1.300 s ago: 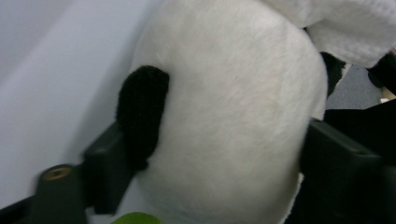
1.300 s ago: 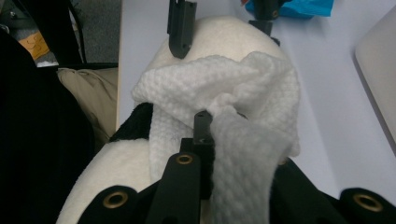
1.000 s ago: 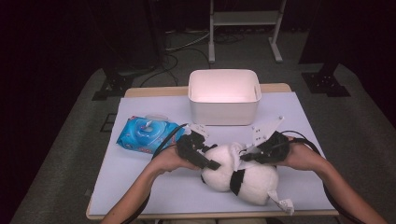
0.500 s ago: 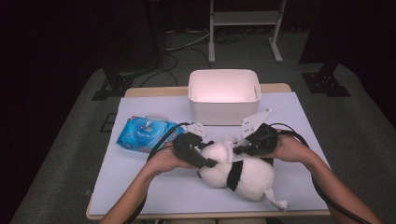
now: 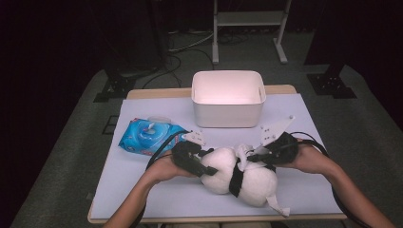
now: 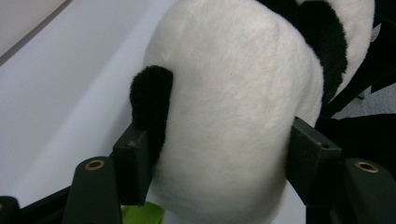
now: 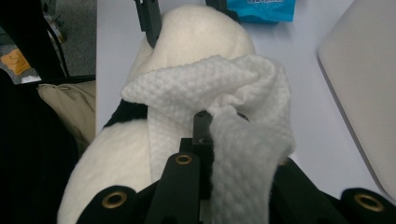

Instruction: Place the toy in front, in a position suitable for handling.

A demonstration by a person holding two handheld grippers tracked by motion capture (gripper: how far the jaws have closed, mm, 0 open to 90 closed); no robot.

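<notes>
toy panda: lies on its side on the table, in front of the white bin, well apart from it
left gripper: jaws clamped on the panda's head, one pad on a black ear
right gripper: jaws pressed together, pinching a white wipe
wipe: draped on the panda between head and body
wipes pack: blue, left of the bin and nearer the person, just beside the left gripper
bin: behind the panda, far side of the table
</notes>
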